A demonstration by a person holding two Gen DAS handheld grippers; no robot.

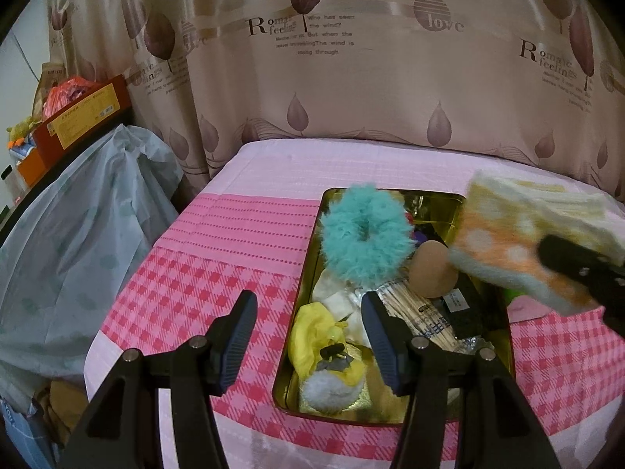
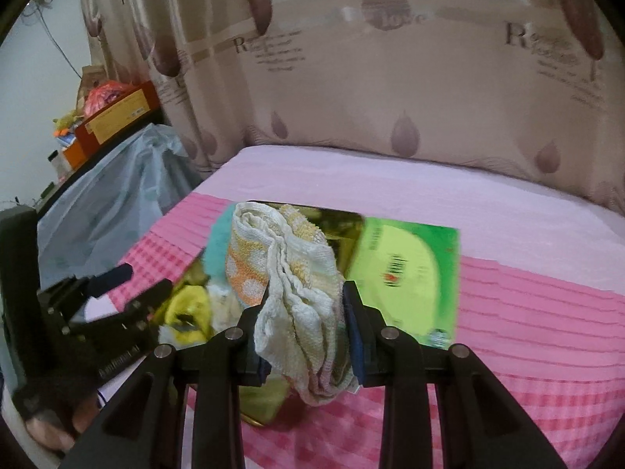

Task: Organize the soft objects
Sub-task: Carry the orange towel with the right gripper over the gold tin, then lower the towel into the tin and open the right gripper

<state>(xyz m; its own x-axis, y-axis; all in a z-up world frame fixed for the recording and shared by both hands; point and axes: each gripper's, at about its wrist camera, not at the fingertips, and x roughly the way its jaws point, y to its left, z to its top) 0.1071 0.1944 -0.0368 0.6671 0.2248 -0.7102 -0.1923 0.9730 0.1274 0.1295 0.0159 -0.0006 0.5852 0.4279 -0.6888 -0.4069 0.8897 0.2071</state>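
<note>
In the left wrist view, the left gripper (image 1: 308, 336) hangs over the near left corner of a gold tin box (image 1: 308, 258) with its fingers spread wide and nothing between them; the right finger sits above the tin's contents, the left one above the pink checked tablecloth (image 1: 187, 273). Inside the tin, a fluffy teal scrunchie (image 1: 365, 234) lies at the far end, a tan makeup sponge (image 1: 431, 269) just to its right, and a packet of wooden sticks (image 1: 410, 305) next to the sponge. Nearer, a yellow soft item with a black clip (image 1: 324, 336) rests beside a white pompom (image 1: 330, 391) at the near edge. At the right, a spotted orange, yellow and white towel (image 1: 519, 234) is lifted above the tin's right side, held by the right gripper (image 1: 578, 269), which enters blurred from the right edge. A patterned curtain (image 1: 351, 78) hangs behind the table.

In the right wrist view, the right gripper (image 2: 306, 316) has its fingers pinching the towel (image 2: 293, 273), whose bunched folds rise between them and droop below. Behind the towel the tin (image 2: 340, 226) shows gold, with a green packet (image 2: 406, 273) just to its right on the tablecloth (image 2: 527, 312). The left gripper (image 2: 117, 285) appears at the left, blurred, by the tin's left side.
</note>
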